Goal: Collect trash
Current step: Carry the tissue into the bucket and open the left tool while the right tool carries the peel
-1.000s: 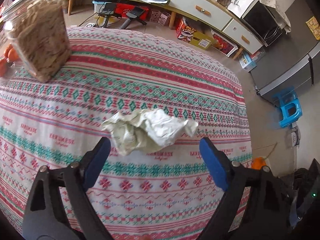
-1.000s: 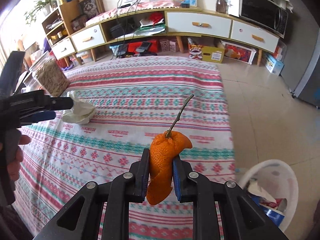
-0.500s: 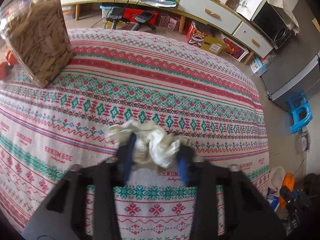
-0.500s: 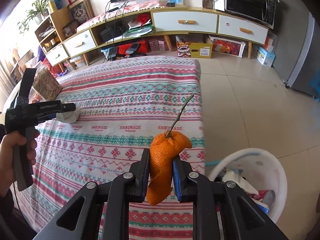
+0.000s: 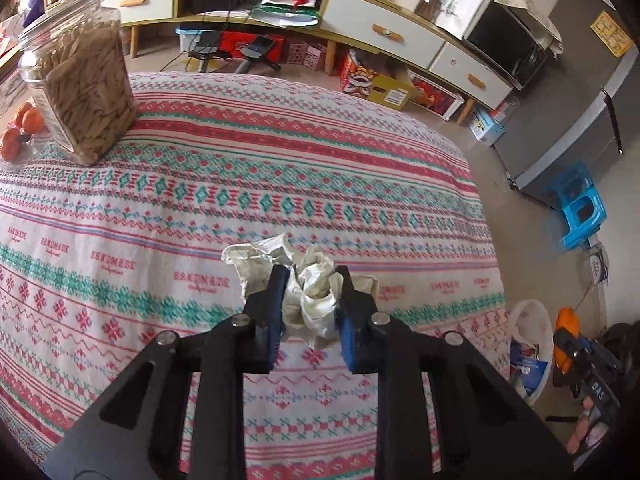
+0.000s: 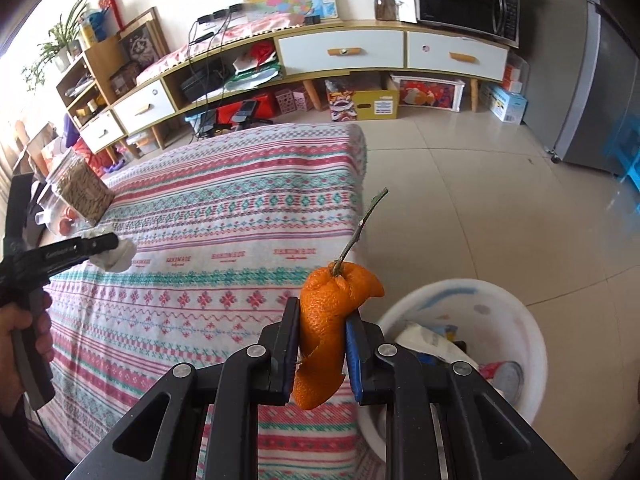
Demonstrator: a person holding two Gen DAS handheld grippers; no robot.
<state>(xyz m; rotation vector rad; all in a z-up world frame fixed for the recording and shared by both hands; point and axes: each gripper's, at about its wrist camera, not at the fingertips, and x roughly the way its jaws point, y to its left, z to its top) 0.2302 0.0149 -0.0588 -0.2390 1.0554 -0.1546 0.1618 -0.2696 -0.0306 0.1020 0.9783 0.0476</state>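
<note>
Pinching crumpled white paper wad (image 5: 310,300) mid-bulk in left gripper (image 5: 308,312) jaws: light, soft, compressible. Right gripper (image 6: 322,344) jaws clamp limp curled orange peel (image 6: 328,320); we judge white plastic bin (image 6: 536,344) at 4 o'clock.

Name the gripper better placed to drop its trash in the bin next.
Right. The right gripper holds the orange peel right beside the white bin; the left gripper, clamping the crumpled tissue, sits over the table.

The left gripper (image 5: 308,312) is clamped on a crumpled white paper wad (image 5: 310,296), its black fingers with blue pads pressing the wad from both sides above the counter covered in a red and green patterned cloth (image 5: 200,184). The right gripper (image 6: 322,344) is pinched on a curled orange peel with a green stem (image 6: 330,320), held just past the counter's edge. A bare hand (image 6: 18,344) grips the left gripper's handle.
</note>
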